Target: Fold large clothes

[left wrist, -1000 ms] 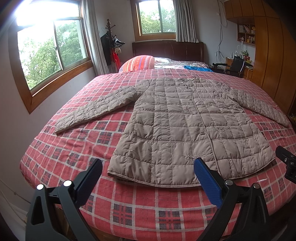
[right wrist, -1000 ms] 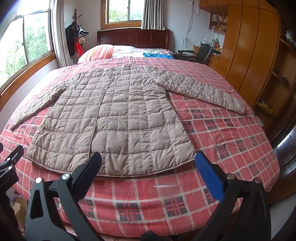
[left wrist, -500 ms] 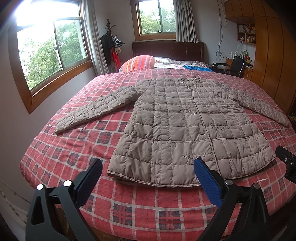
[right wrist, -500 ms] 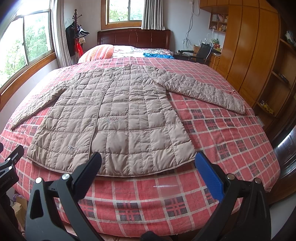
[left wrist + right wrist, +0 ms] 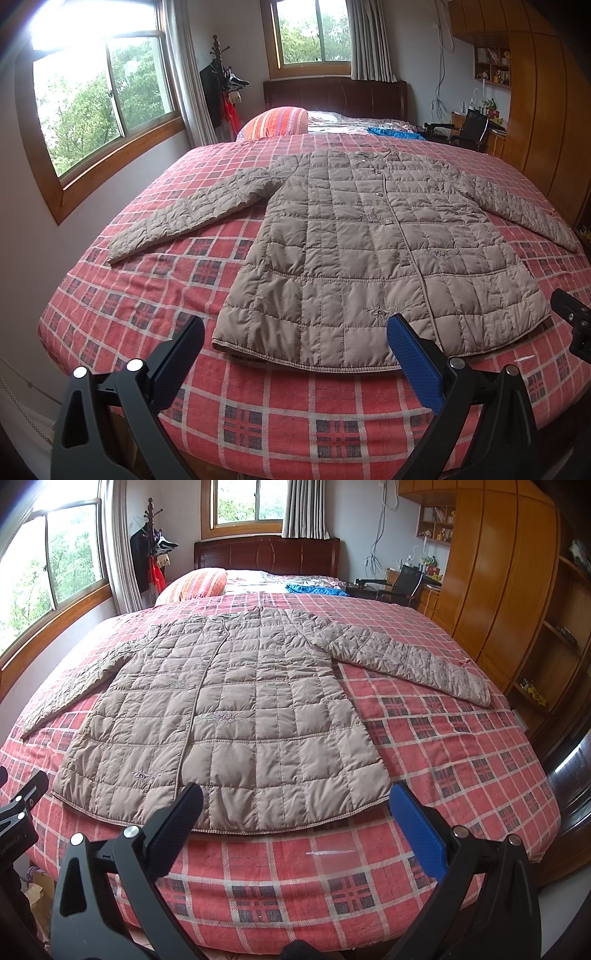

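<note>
Tan quilted coat (image 5: 373,258) lies flat, front up, on the red plaid bedspread (image 5: 147,306) — both sleeves spread out to the sides, hem at the near edge of the bed, collar toward the headboard (image 5: 266,555). Striped pillow (image 5: 275,122) and a blue cloth (image 5: 314,589) sit farther up the bed, well apart from the coat.

Left gripper (image 5: 295,354) hovers off the near edge, over the hem's left part, fingers spread wide, nothing in them. Right gripper (image 5: 295,823) same — fingers wide apart, empty, facing the hem's right part. Neither touches the coat.
</note>
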A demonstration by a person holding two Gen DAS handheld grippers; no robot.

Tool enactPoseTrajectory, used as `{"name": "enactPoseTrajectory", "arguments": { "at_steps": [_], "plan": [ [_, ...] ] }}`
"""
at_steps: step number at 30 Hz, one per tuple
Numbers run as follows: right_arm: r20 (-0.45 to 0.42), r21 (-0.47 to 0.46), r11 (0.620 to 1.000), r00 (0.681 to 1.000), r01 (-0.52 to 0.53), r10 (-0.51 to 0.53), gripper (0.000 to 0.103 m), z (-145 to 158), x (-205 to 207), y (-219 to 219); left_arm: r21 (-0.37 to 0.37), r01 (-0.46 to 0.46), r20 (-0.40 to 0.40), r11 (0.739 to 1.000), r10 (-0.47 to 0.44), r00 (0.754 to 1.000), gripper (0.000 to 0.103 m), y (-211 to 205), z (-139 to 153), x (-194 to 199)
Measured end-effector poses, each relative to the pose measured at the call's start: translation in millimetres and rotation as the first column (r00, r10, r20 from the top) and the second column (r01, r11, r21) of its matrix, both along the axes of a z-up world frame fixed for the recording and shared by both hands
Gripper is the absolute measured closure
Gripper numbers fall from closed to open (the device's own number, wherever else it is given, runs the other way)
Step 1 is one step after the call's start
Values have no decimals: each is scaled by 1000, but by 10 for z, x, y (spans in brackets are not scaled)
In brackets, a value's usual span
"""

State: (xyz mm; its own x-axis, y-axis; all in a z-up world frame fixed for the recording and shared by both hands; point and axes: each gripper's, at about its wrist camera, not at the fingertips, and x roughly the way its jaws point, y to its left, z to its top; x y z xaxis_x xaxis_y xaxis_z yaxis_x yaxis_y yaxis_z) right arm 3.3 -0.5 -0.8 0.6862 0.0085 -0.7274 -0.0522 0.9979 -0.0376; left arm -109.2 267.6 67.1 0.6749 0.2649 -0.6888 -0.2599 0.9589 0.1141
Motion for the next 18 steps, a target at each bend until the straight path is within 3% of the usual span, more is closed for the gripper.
{"name": "enactPoseTrajectory", "arguments": {
  "at_steps": [6, 11, 14, 18],
  "plan": [
    [-44, 50, 998, 998, -40, 43, 3, -122, 225, -53, -50, 30, -46, 998, -33, 998, 4, 10, -101, 161],
    [-125, 153, 988, 991, -22, 41, 3, -191, 626, -443, -126, 37, -81, 991, -48, 996, 4, 96, -153, 550],
    [-116, 202, 978, 993, 52, -29, 3, -151, 900, -878, -153, 42, -110, 987, -60, 992, 4, 92, -143, 981],
    [-65, 129, 979, 986, 160, -152, 3, -71, 1312, -1464, -123, 98, -119, 987, -113, 986, 4, -130, -103, 1645]
  ]
}}
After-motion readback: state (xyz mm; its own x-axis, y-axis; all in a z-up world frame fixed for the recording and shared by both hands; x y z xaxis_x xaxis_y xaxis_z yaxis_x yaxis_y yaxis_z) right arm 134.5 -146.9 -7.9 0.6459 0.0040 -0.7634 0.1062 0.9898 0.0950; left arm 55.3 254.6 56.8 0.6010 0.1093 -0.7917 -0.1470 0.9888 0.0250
